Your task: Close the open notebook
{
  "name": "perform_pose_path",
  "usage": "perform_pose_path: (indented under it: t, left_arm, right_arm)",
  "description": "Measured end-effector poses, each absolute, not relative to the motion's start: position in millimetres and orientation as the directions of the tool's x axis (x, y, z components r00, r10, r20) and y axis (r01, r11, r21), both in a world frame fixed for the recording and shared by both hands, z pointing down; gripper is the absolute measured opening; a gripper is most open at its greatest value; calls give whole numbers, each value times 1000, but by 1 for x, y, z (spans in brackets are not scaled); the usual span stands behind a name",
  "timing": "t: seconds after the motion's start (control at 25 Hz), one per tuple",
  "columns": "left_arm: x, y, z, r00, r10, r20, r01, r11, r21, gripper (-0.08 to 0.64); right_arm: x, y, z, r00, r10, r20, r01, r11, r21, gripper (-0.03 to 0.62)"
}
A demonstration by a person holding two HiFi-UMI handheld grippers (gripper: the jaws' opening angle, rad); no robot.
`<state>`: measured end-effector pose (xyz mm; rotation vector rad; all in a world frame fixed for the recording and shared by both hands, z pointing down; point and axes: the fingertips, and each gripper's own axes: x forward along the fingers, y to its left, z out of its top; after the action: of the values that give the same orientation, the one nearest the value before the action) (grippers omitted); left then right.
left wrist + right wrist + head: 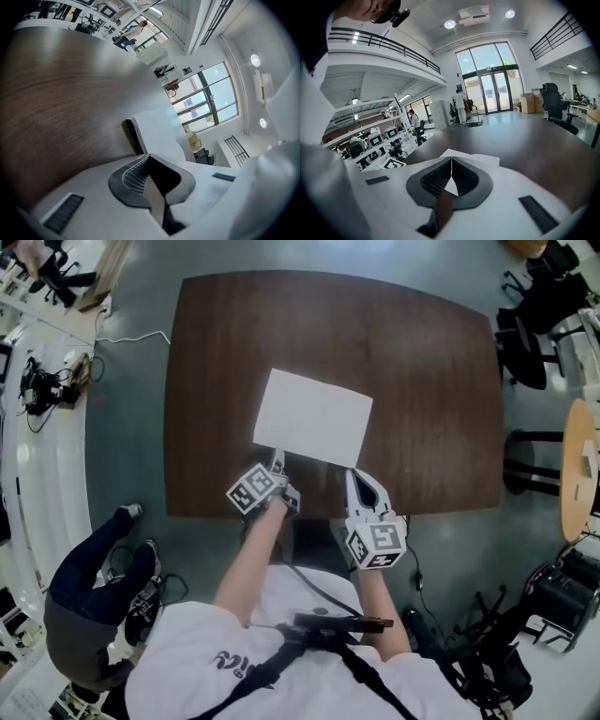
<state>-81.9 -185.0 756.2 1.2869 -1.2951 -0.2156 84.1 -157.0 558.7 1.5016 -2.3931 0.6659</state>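
Notebook (312,418) lies flat on the desk (422,352) near its front edge. Left gripper (277,459) is closed at the near-left corner, perhaps for a page; right gripper (352,476) is closed too, by the other corner, likely steadying.

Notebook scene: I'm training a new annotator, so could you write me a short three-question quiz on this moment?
1. True or false: the left claw stands wide open.
2. Multiple choice: the white notebook lies on A) a tray, B) the brown table, C) a stool.
3. Short answer: in the head view, which claw's tip is at the notebook's near right corner?
Key: 1 false, its jaws are together. 2 B. 3 the right claw.
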Motion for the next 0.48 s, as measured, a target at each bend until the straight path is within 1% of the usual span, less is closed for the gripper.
perform_pose_path:
  t: [0.24, 0.36, 0.48]
  left_arm:
    - [-79, -186, 746, 372, -728, 576, -563, 317, 764, 11]
    - [-72, -189, 734, 376, -728, 573, -629, 253, 735, 11]
    - [-67, -190, 724, 378, -719, 583, -724, 164, 670, 11]
  right_arm:
    - [108, -152, 565, -404, -802, 440, -913, 318, -257, 5]
    - [118, -152, 564, -394, -810, 434, -916, 307, -258, 5]
    - [119, -152, 562, -390, -816, 427, -917, 302, -260, 5]
